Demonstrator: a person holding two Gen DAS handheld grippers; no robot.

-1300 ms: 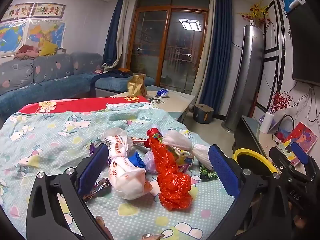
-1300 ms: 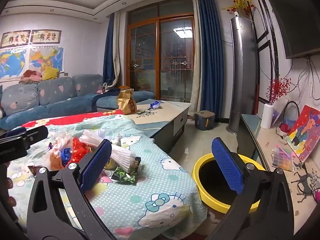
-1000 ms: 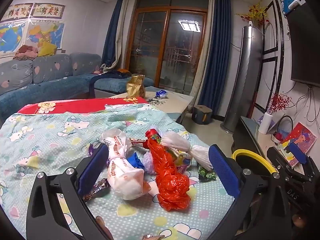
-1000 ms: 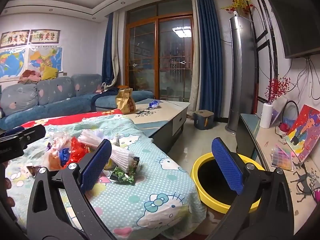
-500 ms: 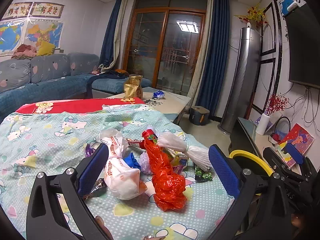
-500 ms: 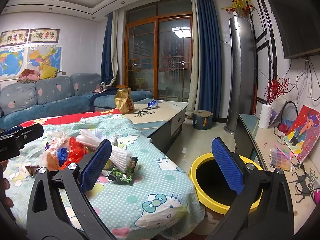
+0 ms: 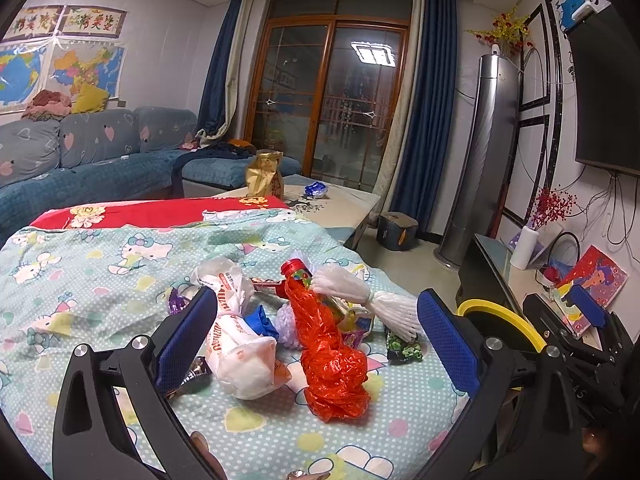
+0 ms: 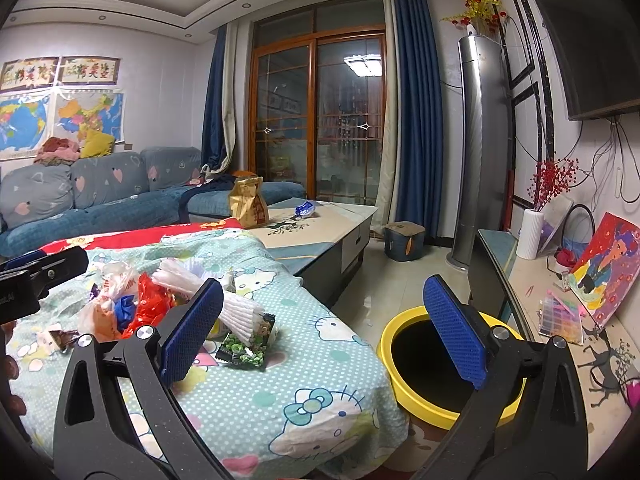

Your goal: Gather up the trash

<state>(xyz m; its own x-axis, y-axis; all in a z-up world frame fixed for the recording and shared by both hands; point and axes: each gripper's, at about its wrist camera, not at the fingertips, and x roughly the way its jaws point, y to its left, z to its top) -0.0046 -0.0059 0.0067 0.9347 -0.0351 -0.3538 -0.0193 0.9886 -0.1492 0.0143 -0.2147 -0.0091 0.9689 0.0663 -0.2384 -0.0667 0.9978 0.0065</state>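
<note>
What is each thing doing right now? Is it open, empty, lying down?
Left gripper: open, holding nothing.
Right gripper: open, holding nothing.
Yellow bin: open, on the floor; inside too dark to tell.
Red bag: crumpled, lying on the cloth.
White bag: knotted, lying down.
Green wrapper: flat on the cloth.

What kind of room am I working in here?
A home living room, most likely. A blue sectional sofa runs along the wall, a coffee table stands before sliding glass doors, and a wall-mounted TV hangs on the right. The trash pile lies on a Hello Kitty sheet.
</note>
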